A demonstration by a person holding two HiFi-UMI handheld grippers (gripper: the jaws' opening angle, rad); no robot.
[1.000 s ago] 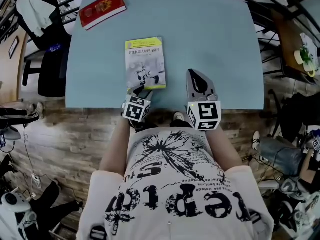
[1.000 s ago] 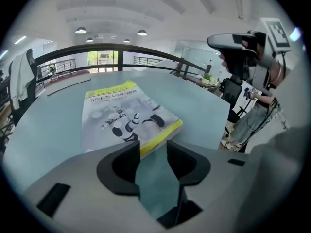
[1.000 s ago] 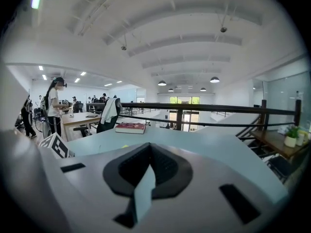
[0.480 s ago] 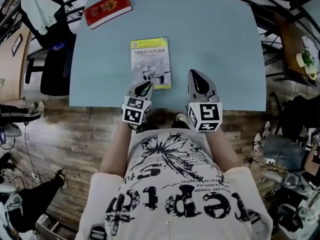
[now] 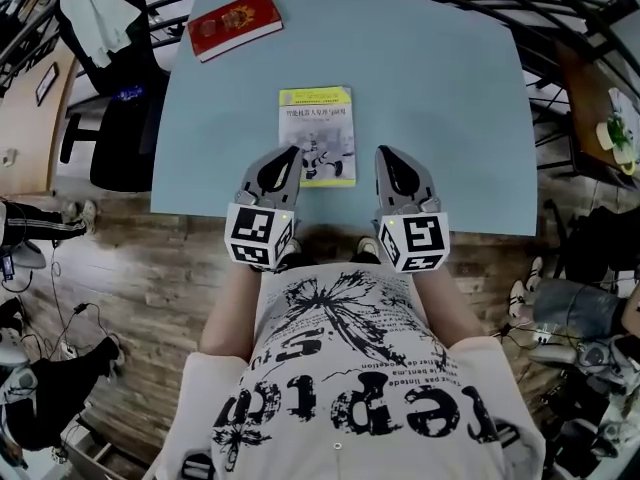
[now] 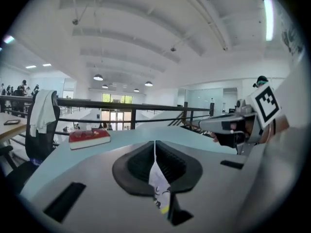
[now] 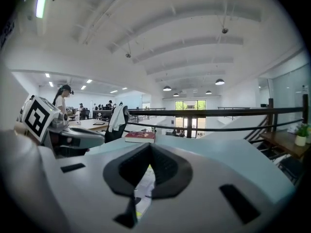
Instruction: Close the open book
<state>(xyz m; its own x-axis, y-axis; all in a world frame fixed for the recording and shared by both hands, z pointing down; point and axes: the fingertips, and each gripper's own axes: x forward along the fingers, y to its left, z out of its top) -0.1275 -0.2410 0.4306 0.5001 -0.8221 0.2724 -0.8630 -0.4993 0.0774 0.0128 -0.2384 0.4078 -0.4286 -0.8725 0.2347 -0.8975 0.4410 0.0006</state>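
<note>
We see a blue table [image 5: 430, 88] that fills the top half of the head view. The book [image 5: 316, 133] lies flat on it, in the middle of the picture. It is closed, and its yellow and white cover faces up. A red book [image 5: 235, 25] lies in the upper left of the frame, near the far corner of the table. It is well apart from the first one.

The left gripper [image 5: 291, 155] is just below the middle of the frame, a little to the left. Its tip shows over the lower left corner of the book. In the left gripper view it is up off the table. Its jaws have just been closing and are pressed together, with nothing pinched between them. We see only a bit of the cover through the slit under the tips.

The right gripper [image 5: 389, 158] is beside it, a little to the right of the middle. It is over bare table, near the book's right edge but not over it. Its jaws are pressed together too, and they hold nothing.

A black chair [image 5: 120, 128] stands at the left side of the table. A white shirt [image 5: 350, 368] with black print fills the bottom of the frame.
</note>
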